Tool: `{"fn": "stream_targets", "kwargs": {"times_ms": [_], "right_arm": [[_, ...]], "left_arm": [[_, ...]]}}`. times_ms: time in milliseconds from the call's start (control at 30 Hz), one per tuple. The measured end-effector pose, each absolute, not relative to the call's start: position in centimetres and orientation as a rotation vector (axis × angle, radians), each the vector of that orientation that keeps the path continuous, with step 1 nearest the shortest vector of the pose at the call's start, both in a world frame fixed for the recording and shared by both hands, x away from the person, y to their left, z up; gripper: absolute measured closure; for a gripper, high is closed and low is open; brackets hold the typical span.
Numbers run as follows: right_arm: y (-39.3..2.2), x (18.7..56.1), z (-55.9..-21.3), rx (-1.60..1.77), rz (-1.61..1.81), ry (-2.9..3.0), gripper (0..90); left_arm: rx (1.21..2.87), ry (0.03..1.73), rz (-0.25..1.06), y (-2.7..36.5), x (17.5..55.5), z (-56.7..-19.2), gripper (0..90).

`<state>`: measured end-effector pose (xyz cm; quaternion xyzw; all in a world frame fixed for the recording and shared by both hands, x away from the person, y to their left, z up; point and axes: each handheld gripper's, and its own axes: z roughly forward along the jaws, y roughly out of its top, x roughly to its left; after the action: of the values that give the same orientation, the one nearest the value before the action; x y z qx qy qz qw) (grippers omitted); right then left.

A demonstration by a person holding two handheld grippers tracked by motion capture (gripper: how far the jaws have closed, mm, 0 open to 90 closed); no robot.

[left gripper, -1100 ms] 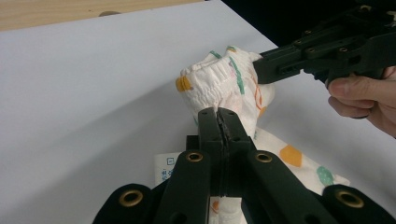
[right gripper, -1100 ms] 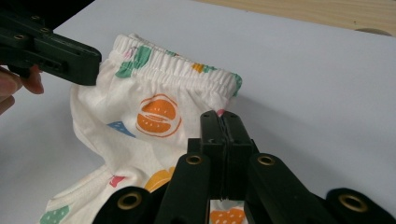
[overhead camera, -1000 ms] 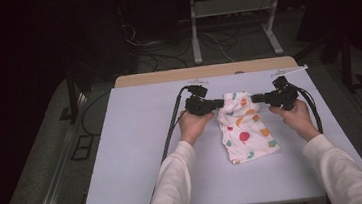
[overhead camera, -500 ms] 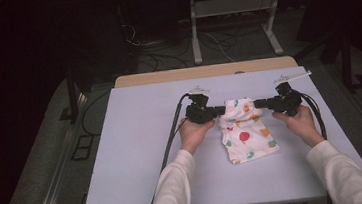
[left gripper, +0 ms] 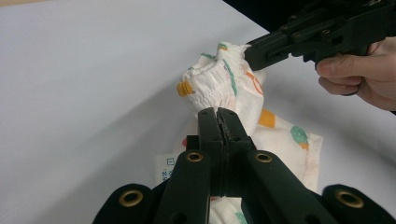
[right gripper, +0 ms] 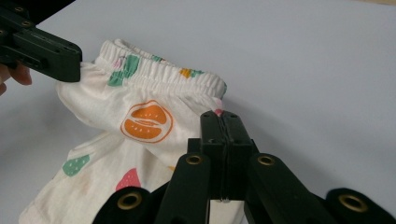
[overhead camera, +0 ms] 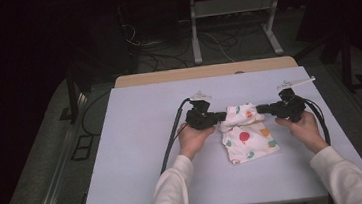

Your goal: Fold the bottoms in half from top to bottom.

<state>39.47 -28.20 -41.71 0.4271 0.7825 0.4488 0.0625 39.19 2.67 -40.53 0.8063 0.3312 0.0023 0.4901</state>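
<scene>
A small white garment (overhead camera: 246, 135) printed with coloured fruit, with an elastic waistband (right gripper: 159, 74), lies at the middle of the pale table (overhead camera: 139, 156). My left gripper (overhead camera: 219, 115) is shut on the waistband's left end, and my right gripper (overhead camera: 260, 108) is shut on its right end. The waistband is lifted a little off the table between them while the rest of the cloth lies flat toward the person. In the left gripper view my own jaws (left gripper: 218, 114) pinch the gathered cloth (left gripper: 219, 86), with the other gripper (left gripper: 254, 50) gripping the far end. In the right gripper view my own gripper (right gripper: 220, 115) clamps the hem.
A wooden strip (overhead camera: 206, 71) runs along the table's far edge. Beyond it stand a metal stand (overhead camera: 234, 21) and cables on a dark floor. Black cables (overhead camera: 172, 135) trail from both grippers across the table.
Both grippers have drawn the waistband toward the person's side of the table, and the garment has slid with them. Both grips stay as they were.
</scene>
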Motion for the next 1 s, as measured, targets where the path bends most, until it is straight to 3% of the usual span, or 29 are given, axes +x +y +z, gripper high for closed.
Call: {"fn": "stream_targets", "kwargs": {"times_ms": [1000], "right_arm": [[-28.7,36.4,-42.2,1.291,1.348,2.404,87.8]], "left_arm": [[1.979,0.755,-0.062,2.4,36.4,-42.3,88.8]]}}
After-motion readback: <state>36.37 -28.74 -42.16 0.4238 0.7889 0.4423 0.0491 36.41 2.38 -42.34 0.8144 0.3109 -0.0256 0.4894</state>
